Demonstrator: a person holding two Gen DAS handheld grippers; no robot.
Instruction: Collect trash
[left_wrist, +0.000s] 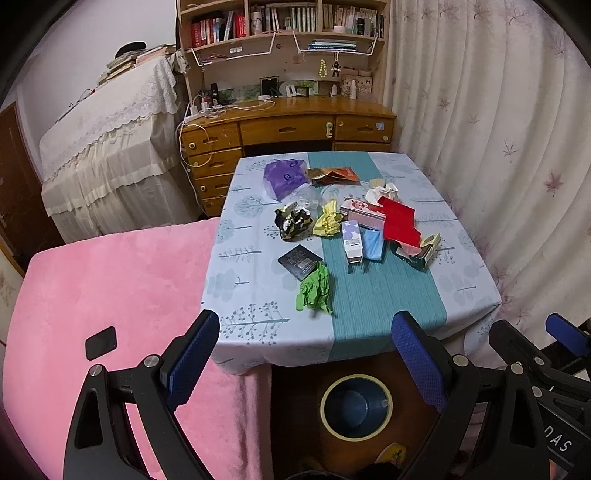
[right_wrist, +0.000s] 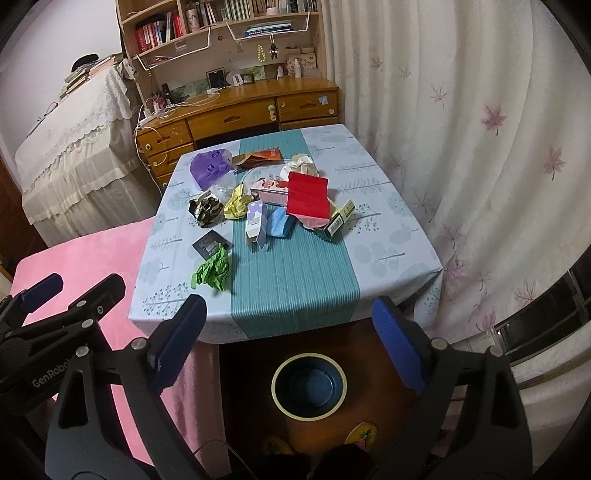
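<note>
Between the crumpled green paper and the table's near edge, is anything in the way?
No. In both views only bare tablecloth lies between the green paper and the near edge; the bin sits below, past it.

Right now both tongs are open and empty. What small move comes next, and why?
Probably ease the left tongs forward and down onto the green wad. It lies nearest the table's near edge, apart from the main pile, and the bin sits open just below that edge. The right tongs hover back too.
</note>
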